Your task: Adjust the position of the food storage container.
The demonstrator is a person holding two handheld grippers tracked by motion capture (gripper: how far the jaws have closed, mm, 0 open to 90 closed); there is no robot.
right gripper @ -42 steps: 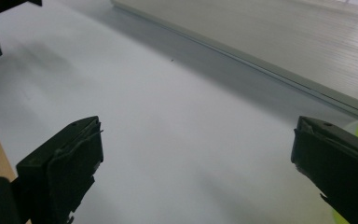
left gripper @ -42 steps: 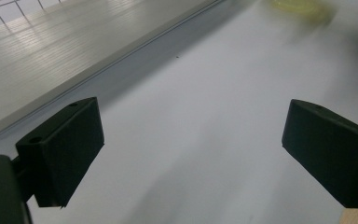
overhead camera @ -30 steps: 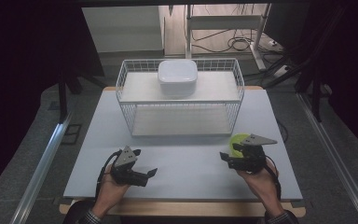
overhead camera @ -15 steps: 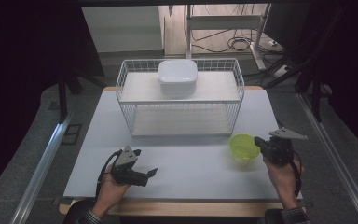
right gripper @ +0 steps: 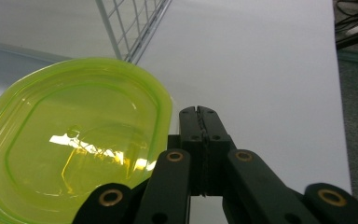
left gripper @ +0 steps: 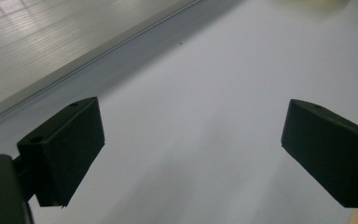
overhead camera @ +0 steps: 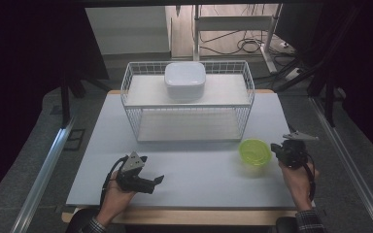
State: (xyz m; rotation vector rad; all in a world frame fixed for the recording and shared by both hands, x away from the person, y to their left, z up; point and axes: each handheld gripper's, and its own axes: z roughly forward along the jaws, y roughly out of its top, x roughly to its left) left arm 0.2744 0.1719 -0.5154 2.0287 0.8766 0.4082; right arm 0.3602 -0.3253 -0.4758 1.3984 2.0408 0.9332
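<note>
On the white desk [overhead camera: 184, 170], in front of the wire rack [overhead camera: 188, 104] holding a white lidded container [overhead camera: 184, 80], the yellow-green bowl [overhead camera: 255, 151] now sits free near the right edge. A second ago the right gripper [overhead camera: 275, 148] was over it; it has since drawn off just beside the rim, fingers [right gripper: 200, 122] pressed together on nothing. Release looks complete. The left gripper [overhead camera: 156, 181] rests with fingers [left gripper: 67, 140] spread wide, empty.
</note>
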